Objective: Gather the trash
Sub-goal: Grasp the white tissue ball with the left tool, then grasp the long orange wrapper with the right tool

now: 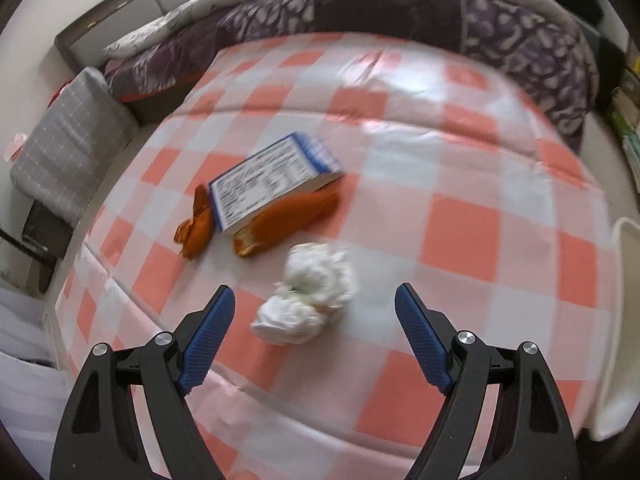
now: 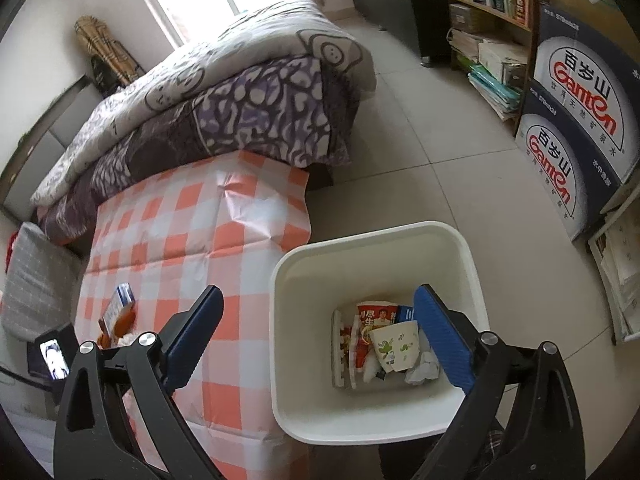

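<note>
Beside the table (image 2: 192, 216), white bin (image 2: 476, 272) holds a paper cup (image 2: 394, 346), wrappers (image 2: 370, 320), possibly tissue. Both grippers' jaws wide, empty: right gripper (image 2: 320, 300) above bin, left gripper (image 1: 314, 300) over crumpled tissue (image 1: 310, 300).

The left gripper (image 1: 315, 294) points steeply downward, its two black arms spread in a wide V and its blue ribbed pads (image 1: 212, 332) standing far apart with nothing pressed between them. The right gripper (image 2: 318, 294) tilts downward too, its jaws parted just as wide, blue pads (image 2: 442, 340) facing each other and gripping nothing.
</note>
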Available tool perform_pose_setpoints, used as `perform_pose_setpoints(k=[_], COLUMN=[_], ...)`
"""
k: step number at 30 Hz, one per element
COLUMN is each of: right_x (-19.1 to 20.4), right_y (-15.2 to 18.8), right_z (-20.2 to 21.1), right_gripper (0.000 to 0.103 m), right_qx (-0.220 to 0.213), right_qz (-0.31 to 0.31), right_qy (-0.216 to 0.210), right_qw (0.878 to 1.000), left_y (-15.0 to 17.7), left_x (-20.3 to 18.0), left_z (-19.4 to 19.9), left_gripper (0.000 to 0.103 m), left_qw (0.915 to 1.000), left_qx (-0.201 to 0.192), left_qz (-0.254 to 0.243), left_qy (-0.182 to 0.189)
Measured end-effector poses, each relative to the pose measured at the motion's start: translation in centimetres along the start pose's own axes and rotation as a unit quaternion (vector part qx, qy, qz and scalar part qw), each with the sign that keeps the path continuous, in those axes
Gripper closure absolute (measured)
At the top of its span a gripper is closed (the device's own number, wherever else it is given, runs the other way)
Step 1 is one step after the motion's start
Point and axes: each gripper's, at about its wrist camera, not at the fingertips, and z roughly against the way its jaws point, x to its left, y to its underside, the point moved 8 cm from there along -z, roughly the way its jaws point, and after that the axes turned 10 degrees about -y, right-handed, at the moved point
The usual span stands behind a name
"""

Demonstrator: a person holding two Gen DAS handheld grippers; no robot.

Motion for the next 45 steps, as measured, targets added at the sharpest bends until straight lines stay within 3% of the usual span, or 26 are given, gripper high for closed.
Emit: perform_pose_setpoints(k=[2,4,6,7,14,18,23,27,31,36,38,43,45], right_x=[0.3,0.6,1.1,1.4,4.3,7.0,13.1,19.4,26.3,28.6,28.5,27.9,28.2], right_y=[0.3,0.6,0.9,1.1,2.6,4.0,6.6,9.5,11.7,12.6,12.1,11.1,11.0], right_z=[-0.3,-0.7,-0.9,-1.0,-1.7,-2.9,-5.6,-8.9,-13.5,-18.6,-20.2,-22.9,-23.4], right_gripper=[0.011,0.011,0.011,0.011,0.011,0.011,0.011,0.011,0.011,0.017,0.023,0.025,0.024], right_qx=[0.008,0.014,0.021,0.023,0.033,0.049,0.076,0.103,0.085,0.101,0.095,0.081,0.075], right_qz=[0.002,0.004,0.011,0.014,0.045,0.088,0.177,0.185,0.211,0.150,0.124,0.093,0.110], right_qy=[-0.001,-0.001,-0.001,-0.002,-0.007,-0.006,-0.009,-0.053,-0.101,-0.115,-0.099,-0.050,-0.034], right_qw=[1.000,1.000,1.000,1.000,0.998,0.995,0.981,0.976,0.969,0.977,0.983,0.991,0.991], left_y=[0.3,0.9,1.3,1.4,1.7,1.3,1.7,2.7,3.3,4.1,4.5,5.4,5.6], left_x=[0.3,0.3,0.7,1.2,6.7,10.9,16.8,21.0,24.1,25.7,25.9,26.5,26.8], left_z=[-0.9,-1.6,-1.4,-1.0,3.8,8.1,13.1,15.1,15.6,14.8,14.2,12.8,12.6], left_gripper=[0.030,0.064,0.068,0.075,0.075,0.075,0.075,0.075,0.075,0.075,0.075,0.074,0.074], left_qw=[0.9999,0.9990,0.9977,0.9973,0.9931,0.9841,0.9699,0.9597,0.9517,0.9532,0.9548,0.9570,0.9567], left_qx=[0.005,0.020,0.020,0.017,-0.016,-0.054,-0.107,-0.130,-0.136,-0.132,-0.125,-0.107,-0.106], left_qz=[0.003,0.006,0.017,0.022,0.088,0.136,0.189,0.226,0.257,0.260,0.258,0.259,0.262], left_qy=[0.014,0.041,0.062,0.067,0.076,0.100,0.110,0.106,0.098,0.081,0.079,0.074,0.072])
